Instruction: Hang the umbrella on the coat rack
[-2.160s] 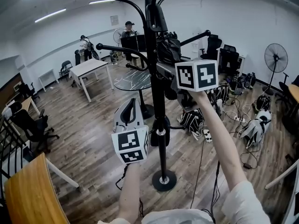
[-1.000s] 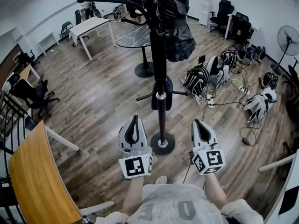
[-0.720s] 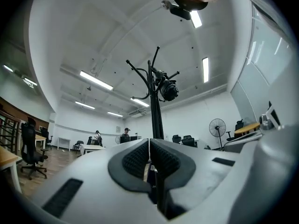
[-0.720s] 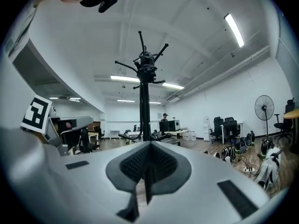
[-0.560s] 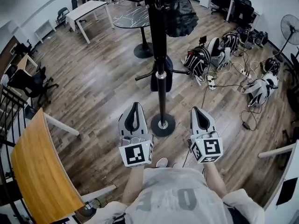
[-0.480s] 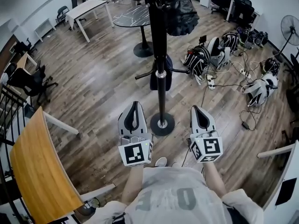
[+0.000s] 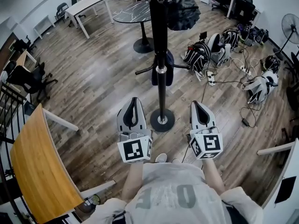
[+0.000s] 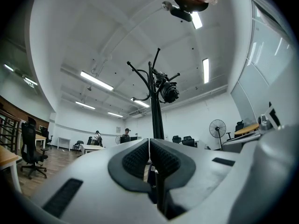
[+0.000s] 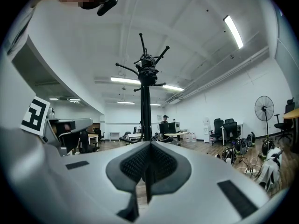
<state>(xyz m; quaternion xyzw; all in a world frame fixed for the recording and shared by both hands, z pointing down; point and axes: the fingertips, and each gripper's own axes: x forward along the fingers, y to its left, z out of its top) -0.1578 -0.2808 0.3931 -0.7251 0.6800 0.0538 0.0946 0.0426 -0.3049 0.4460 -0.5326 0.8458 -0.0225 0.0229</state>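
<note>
The black coat rack (image 7: 160, 64) stands on its round base just ahead of me. Near its top a folded black umbrella (image 7: 183, 9) hangs from a hook; it shows as a dark bundle in the left gripper view (image 8: 168, 93) and the right gripper view (image 9: 148, 73). My left gripper (image 7: 134, 102) is held low to the left of the pole, well apart from the umbrella, jaws shut and empty (image 8: 149, 146). To the right of the pole my right gripper (image 7: 197, 105) is at the same height, also shut on nothing (image 9: 149, 154).
A dark blue item (image 7: 162, 74) hangs on a low peg of the rack. Backpacks (image 7: 200, 56) and cables (image 7: 233, 80) lie on the floor at right. A wooden table (image 7: 35, 164) is at my left, a round black table (image 7: 131, 17) behind the rack, a fan (image 7: 290, 24) far right.
About two seconds ago the right gripper was raised at the umbrella on the rack; both grippers have since come down to waist height. Over the last second they stay almost still.
</note>
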